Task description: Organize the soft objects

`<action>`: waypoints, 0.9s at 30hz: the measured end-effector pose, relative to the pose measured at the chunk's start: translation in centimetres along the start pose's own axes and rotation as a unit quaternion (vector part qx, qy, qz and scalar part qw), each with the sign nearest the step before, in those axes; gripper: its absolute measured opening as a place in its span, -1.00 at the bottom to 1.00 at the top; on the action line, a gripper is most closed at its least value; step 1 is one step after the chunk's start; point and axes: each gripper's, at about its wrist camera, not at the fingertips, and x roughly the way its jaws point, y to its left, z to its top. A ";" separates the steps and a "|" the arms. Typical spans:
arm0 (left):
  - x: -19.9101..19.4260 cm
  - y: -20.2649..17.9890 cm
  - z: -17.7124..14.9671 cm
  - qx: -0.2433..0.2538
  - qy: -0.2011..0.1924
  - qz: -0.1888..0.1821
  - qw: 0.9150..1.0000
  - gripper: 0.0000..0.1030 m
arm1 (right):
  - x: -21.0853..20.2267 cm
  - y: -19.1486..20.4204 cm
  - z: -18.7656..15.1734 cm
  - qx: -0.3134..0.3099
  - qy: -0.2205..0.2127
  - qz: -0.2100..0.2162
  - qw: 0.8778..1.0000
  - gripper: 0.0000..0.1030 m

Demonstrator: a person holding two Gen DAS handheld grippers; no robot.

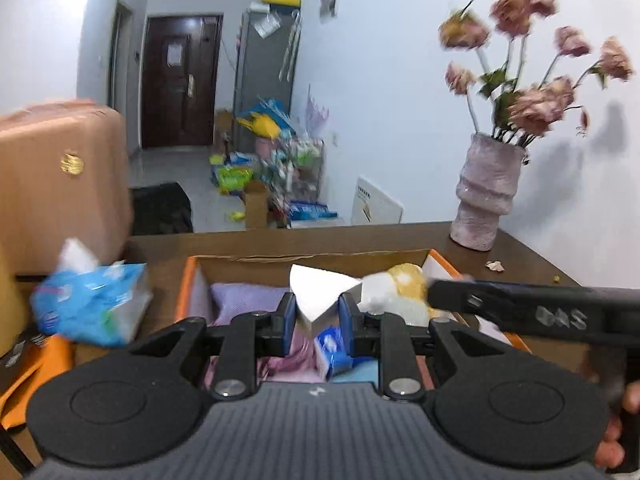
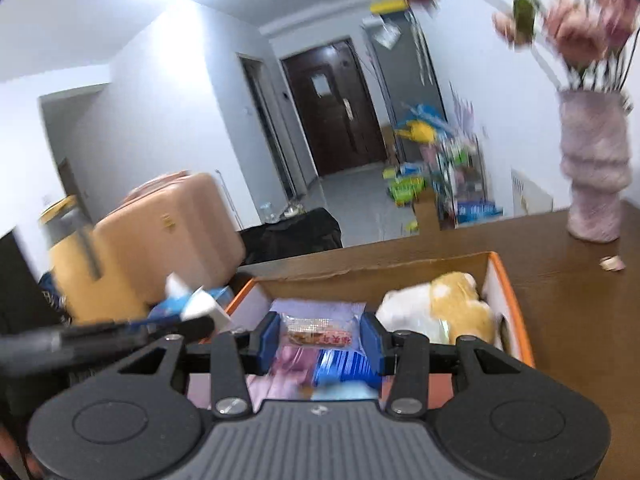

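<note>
My left gripper (image 1: pixel 317 320) is shut on a white wedge-shaped foam piece (image 1: pixel 320 294), which sticks up between the blue pads. My right gripper (image 2: pixel 320 340) is shut on a clear-wrapped snack packet (image 2: pixel 316 330) with a red label. Both hang over an orange-edged cardboard box (image 1: pixel 312 258) (image 2: pixel 372 266) on the brown table. The box holds a purple cushion (image 1: pixel 244 298) (image 2: pixel 316 306), a yellow and white plush toy (image 1: pixel 404 292) (image 2: pixel 444 308), a blue pack (image 1: pixel 334 350) (image 2: pixel 346 368) and pink cloth (image 1: pixel 294 354).
A blue tissue pack (image 1: pixel 88 304) lies left of the box. A pink vase of flowers (image 1: pixel 488 192) (image 2: pixel 592 184) stands at the table's far right, with a fallen petal (image 1: pixel 494 266) near it. A peach suitcase (image 1: pixel 60 184) (image 2: pixel 168 240) stands at the left. Clutter lines the hallway floor.
</note>
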 end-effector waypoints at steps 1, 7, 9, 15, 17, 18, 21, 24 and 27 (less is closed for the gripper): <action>1.9 0.2 0.5 -0.005 0.012 -0.003 1.000 -0.56 | 1.7 -0.7 0.9 0.013 0.005 -0.002 1.000 -0.16; 10.8 1.9 1.1 -0.033 0.059 -0.005 0.998 -0.22 | 10.0 -2.9 3.6 0.038 0.021 0.000 0.999 0.00; 12.0 2.9 1.1 -0.055 0.068 -0.014 0.996 0.13 | 12.2 -3.4 3.8 0.047 0.033 0.000 0.998 0.13; 11.1 5.2 1.2 -0.049 0.043 -0.018 0.998 0.21 | 13.9 -3.9 3.6 0.043 0.027 -0.008 0.999 0.20; 10.7 5.7 1.5 -0.050 0.040 -0.005 0.998 0.27 | 13.6 -4.0 3.6 0.044 0.026 -0.013 0.999 0.23; 10.5 6.0 1.6 -0.052 0.041 0.000 0.998 0.27 | 13.3 -3.9 3.6 0.043 0.025 -0.014 0.999 0.24; 9.3 6.1 2.0 -0.053 0.042 0.013 0.998 0.27 | 12.0 -3.5 4.1 0.036 0.023 -0.025 0.999 0.25; 7.1 5.9 2.6 -0.037 0.036 0.034 0.998 0.30 | 9.4 -2.8 4.8 0.022 0.016 -0.039 0.999 0.27; 4.1 5.9 3.0 -0.025 0.026 0.046 0.998 0.36 | 5.7 -2.2 5.4 -0.007 0.005 -0.059 0.998 0.42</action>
